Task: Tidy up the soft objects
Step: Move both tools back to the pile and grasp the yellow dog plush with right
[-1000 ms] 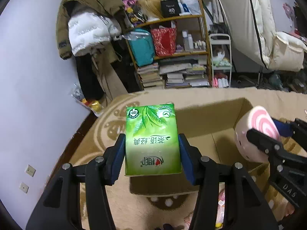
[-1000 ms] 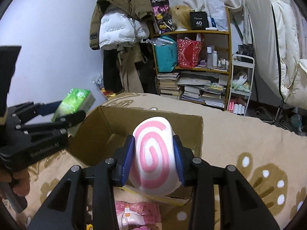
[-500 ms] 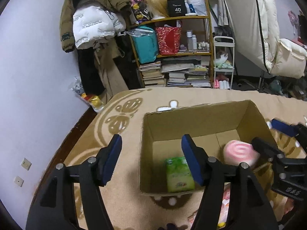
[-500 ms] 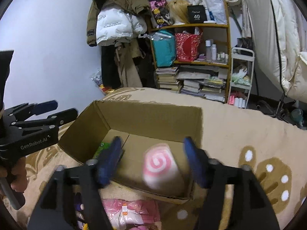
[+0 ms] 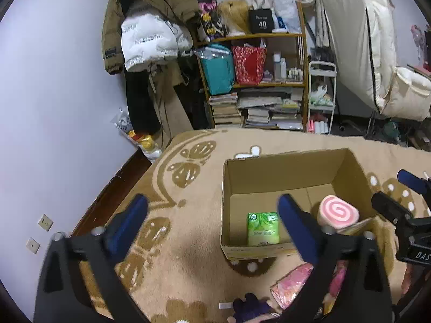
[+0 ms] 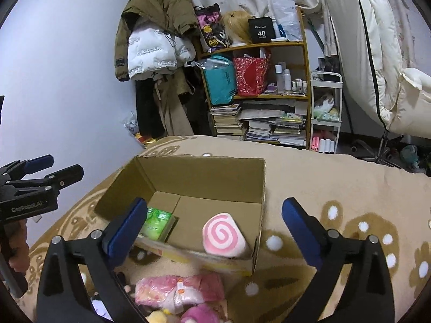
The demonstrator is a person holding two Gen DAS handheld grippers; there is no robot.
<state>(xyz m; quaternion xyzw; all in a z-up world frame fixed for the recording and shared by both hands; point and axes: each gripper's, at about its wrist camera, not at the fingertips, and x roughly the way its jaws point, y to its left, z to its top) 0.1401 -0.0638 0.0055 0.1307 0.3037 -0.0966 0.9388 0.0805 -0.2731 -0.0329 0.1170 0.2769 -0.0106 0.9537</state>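
An open cardboard box (image 5: pixel 280 169) (image 6: pixel 210 175) sits on the tan blanket. Inside lie a green tissue pack (image 5: pixel 262 228) (image 6: pixel 157 222) on the left and a pink spiral plush roll (image 5: pixel 338 211) (image 6: pixel 225 235) on the right. My left gripper (image 5: pixel 212 211) is wide open and empty, above the box's near left edge; it also shows in the right wrist view (image 6: pixel 58 169). My right gripper (image 6: pixel 215 215) is wide open and empty above the box's near side; its fingers (image 5: pixel 390 210) show at the right of the left wrist view.
Pink packaged soft toys (image 6: pixel 177 290) (image 5: pixel 292 286) and a purple plush (image 5: pixel 250 308) lie on the blanket in front of the box. A bookshelf (image 5: pixel 253 80), hanging coats (image 5: pixel 150 32) and a white duvet (image 5: pixel 377 40) stand behind.
Both grippers opened and let go: the green tissue pack and the pink spiral roll dropped into the box. Both grippers then opened wider and drew back slightly.
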